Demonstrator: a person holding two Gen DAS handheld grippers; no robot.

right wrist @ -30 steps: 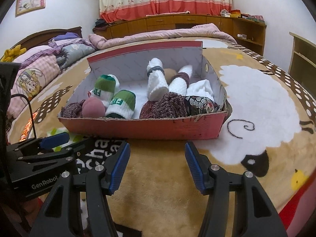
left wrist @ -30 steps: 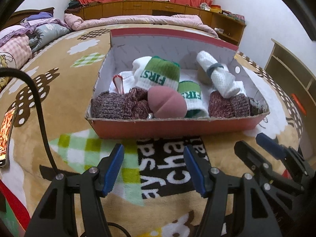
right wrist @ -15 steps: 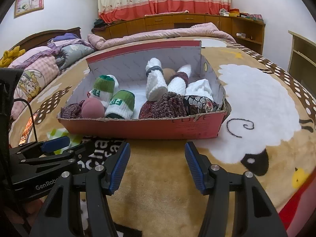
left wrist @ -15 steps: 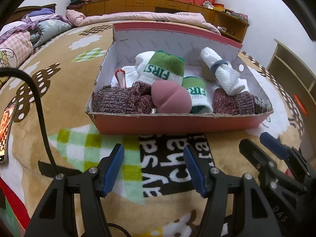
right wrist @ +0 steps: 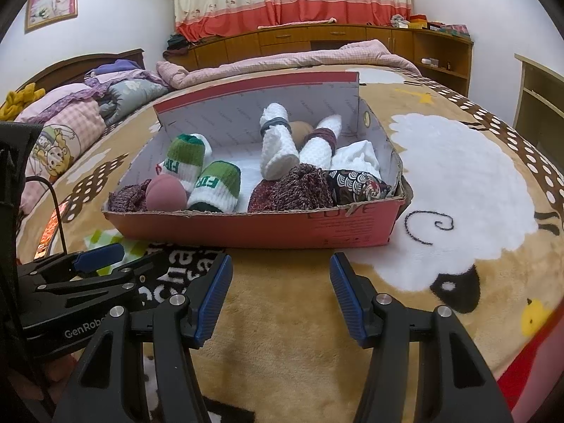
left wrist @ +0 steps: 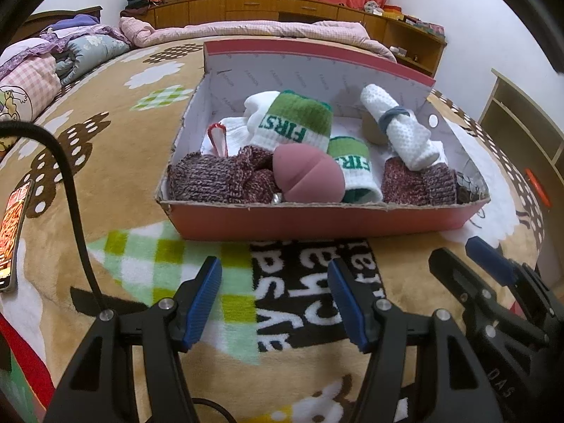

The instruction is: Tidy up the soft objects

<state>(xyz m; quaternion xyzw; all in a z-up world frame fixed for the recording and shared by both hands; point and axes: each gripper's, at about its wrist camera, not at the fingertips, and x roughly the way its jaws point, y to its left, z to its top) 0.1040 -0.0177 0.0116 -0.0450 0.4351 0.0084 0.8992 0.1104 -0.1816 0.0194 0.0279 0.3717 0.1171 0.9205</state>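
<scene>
Left wrist view, change: the red box (left wrist: 317, 222) sits a little lower and larger in frame than a second ago; its contents lie as before
Left gripper (left wrist: 275, 303): fingers spread wide, holding nothing, hovering over the blanket (left wrist: 105, 162) just in front of the box
Box contents: two green-banded socks (left wrist: 296, 123), a pink ball (left wrist: 308, 178) against the near wall, maroon knit pieces (left wrist: 218, 178) on either side of it, a rolled white towel (left wrist: 398, 130) with a band leaning at the right
Around: a phone (left wrist: 14, 239) lies at the left edge, a black cable (left wrist: 70, 190) arcs across that side; the other gripper shows at lower right

Right wrist view, change: the box (right wrist: 282, 229) looks nearly the same as before, only slightly closer
Right gripper (right wrist: 280, 299): fingers spread, empty, just short of the box's near wall
In the way: nothing between fingers and box; the left gripper (right wrist: 95, 268) lies low at the left, apart from the box
More contents: a second rolled towel (right wrist: 322, 141), a patterned dark cloth (right wrist: 359, 187) in the right corner, folded white cloth (right wrist: 356, 157)
</scene>
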